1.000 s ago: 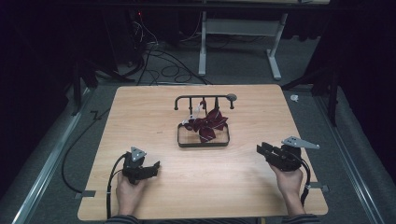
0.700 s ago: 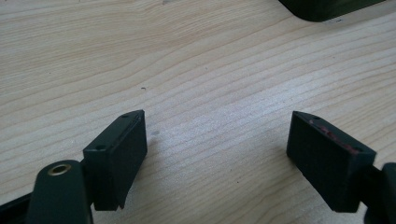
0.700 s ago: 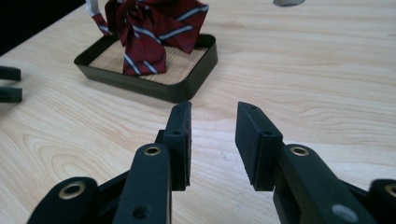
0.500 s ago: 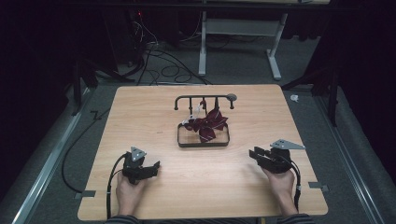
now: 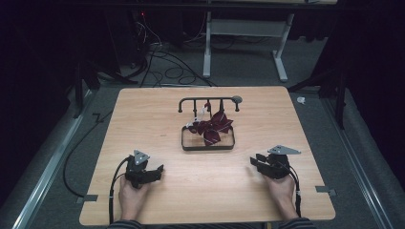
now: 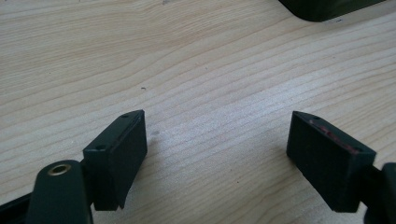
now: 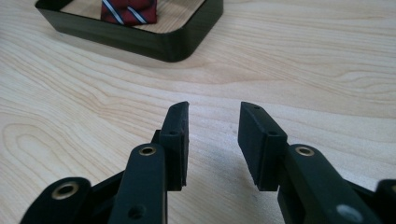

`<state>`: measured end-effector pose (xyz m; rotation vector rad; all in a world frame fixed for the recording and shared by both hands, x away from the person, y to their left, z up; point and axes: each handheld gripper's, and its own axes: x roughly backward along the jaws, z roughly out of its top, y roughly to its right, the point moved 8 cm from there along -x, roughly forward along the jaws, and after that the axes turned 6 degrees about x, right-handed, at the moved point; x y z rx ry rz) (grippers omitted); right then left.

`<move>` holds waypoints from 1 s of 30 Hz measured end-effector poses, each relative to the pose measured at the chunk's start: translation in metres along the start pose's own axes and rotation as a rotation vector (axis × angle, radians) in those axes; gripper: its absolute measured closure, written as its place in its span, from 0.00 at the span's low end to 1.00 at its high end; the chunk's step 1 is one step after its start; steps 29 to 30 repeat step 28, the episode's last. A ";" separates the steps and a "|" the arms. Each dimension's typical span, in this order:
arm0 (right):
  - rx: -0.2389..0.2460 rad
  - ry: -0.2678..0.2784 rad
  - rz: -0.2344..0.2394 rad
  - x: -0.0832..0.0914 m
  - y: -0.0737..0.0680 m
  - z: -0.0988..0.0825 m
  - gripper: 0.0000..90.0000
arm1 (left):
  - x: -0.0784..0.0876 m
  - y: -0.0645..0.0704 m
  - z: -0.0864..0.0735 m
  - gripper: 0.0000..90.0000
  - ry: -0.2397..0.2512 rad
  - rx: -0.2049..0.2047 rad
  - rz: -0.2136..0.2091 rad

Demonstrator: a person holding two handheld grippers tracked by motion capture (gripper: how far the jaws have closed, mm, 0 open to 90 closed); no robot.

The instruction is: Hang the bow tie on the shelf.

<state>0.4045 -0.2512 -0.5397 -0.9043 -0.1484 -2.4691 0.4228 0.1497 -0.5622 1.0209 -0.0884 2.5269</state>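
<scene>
Nothing is gripped yet: the left gripper (image 5: 155, 171) gapes wide and empty, while the right gripper (image 5: 255, 161), part open, has just been opening on bare table (image 5: 143, 114); the striped tie (image 5: 211, 127) lies ahead in its tray (image 5: 208, 146), all handling left

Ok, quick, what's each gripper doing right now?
Left gripper: open wide, empty, over the bare light wooden table.
Right gripper: open, jaws just been opening, nothing between them.

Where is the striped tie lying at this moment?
In the high view the striped tie lies in the dark tray at mid-table, draped toward the hook rack behind, ahead of both tongs.
</scene>
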 end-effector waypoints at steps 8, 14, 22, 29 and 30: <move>0.018 -0.024 -0.041 -0.008 0.002 -0.006 0.67 | 0.000 0.000 0.000 0.23 0.000 0.000 0.000; 0.030 -0.031 -0.072 -0.013 0.003 -0.008 0.58 | 0.000 0.000 0.000 0.23 0.000 0.000 0.000; 0.091 -0.074 -0.137 -0.018 0.000 -0.008 0.46 | 0.000 0.000 0.000 0.23 0.000 0.000 -0.001; 0.088 -0.074 -0.134 -0.018 0.000 -0.008 0.46 | 0.000 0.000 0.000 0.23 0.001 0.001 -0.001; 0.088 -0.074 -0.134 -0.018 0.000 -0.008 0.46 | 0.000 0.000 0.000 0.23 0.001 0.001 -0.001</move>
